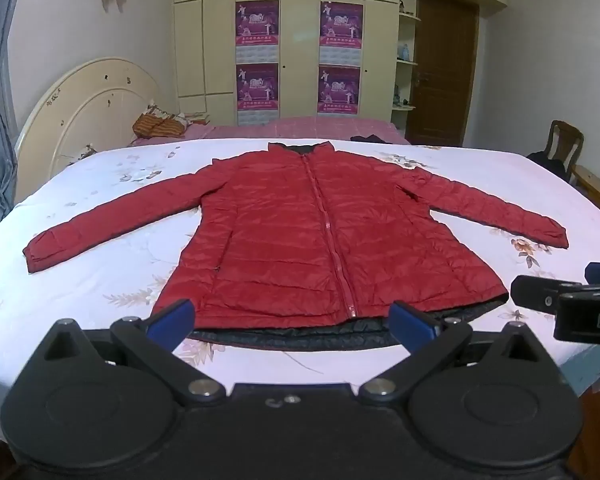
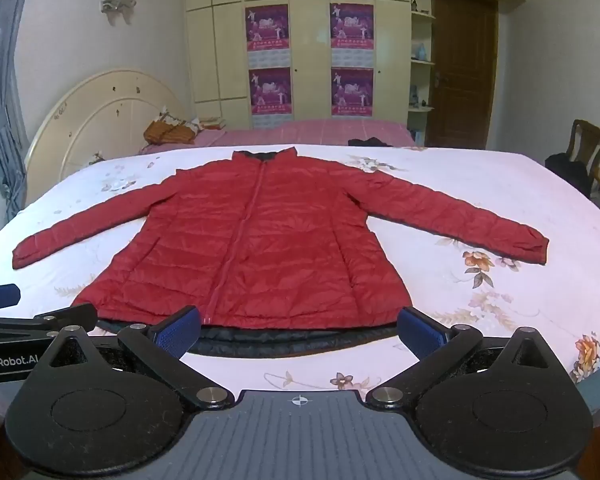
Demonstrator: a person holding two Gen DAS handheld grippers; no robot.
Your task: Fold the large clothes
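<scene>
Left tool [image 1: 292, 318] view alone shows jacket [image 1: 300, 240] hem corner.

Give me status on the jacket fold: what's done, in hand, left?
Done: the red jacket lies spread flat on the bed sheet, zipped, both sleeves out to the sides. In hand: nothing; the left gripper and the right gripper are both open near the hem, holding nothing. Left: all of the folding; no sleeve or side is turned in yet.
</scene>
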